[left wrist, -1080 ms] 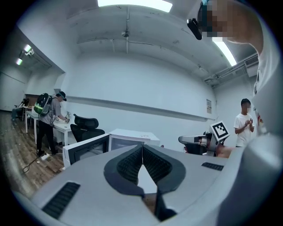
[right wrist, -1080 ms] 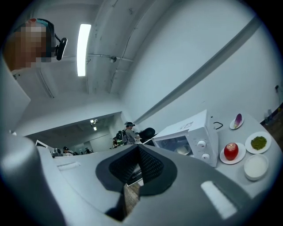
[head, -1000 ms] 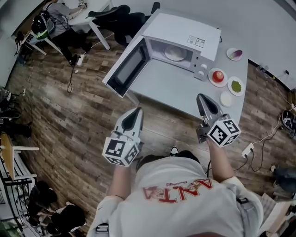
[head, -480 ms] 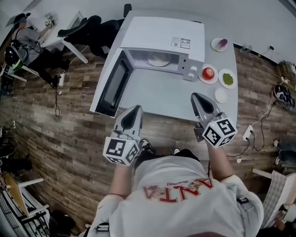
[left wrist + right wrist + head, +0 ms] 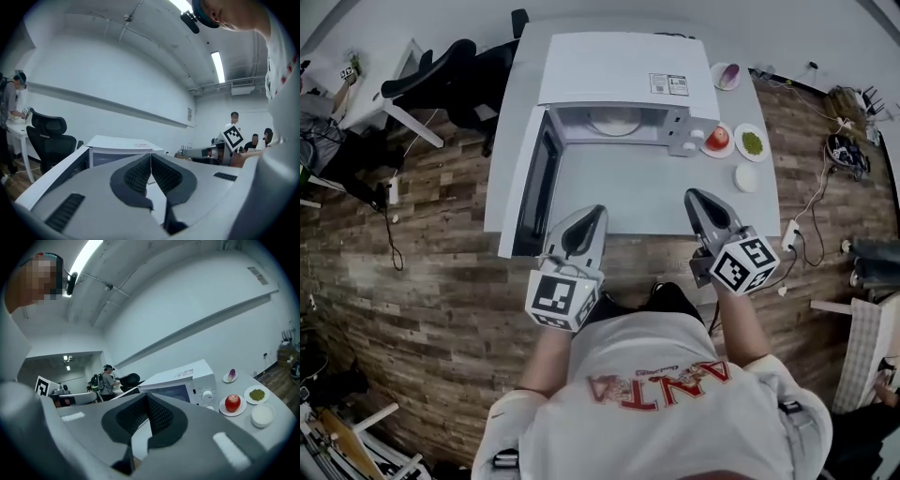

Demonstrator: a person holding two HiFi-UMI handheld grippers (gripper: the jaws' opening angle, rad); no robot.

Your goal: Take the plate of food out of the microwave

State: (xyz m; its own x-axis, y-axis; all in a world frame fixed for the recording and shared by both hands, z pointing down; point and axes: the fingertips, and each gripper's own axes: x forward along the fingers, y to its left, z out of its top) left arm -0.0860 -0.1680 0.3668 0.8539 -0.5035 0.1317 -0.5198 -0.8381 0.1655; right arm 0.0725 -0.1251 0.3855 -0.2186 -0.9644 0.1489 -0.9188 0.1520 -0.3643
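"Plate of food (image 5: pixel 615 120) first: where does it sit?"

"Inside the microwave (image 5: pixel 623 66), pale and round on the floor of the open cavity. The microwave stands at the far end of the grey tabletop (image 5: pixel 628 192). Its door (image 5: pixel 536 183) is swung wide at the left in the head view and reaches out toward the person (image 5: pixel 656 412)."

"And the two grippers?"

"Both hover at the near edge of the tabletop, well apart from the plate of food. The left gripper (image 5: pixel 596 212) sits just right of the open door. The right gripper (image 5: pixel 692 195) lines up with the control side of the microwave."

"What are the fingers doing?"

"In the left gripper view the dark ribbed fingers (image 5: pixel 136 174) are clenched together with nothing between them. The right gripper view shows the same: its fingers (image 5: pixel 160 416) meet tip to tip and are empty."

"Anything else on the tabletop?"

"To the right of the microwave there is an apple (image 5: pixel 718 137) on a small plate, with a plate of something green (image 5: pixel 752 142) just beside it. A small white dish (image 5: pixel 747 177) lies nearer the person, and farther back is a plate with a purple piece (image 5: pixel 727 75). A black office chair (image 5: pixel 455 66) stands on the wooden floor (image 5: pixel 441 281) to the left."
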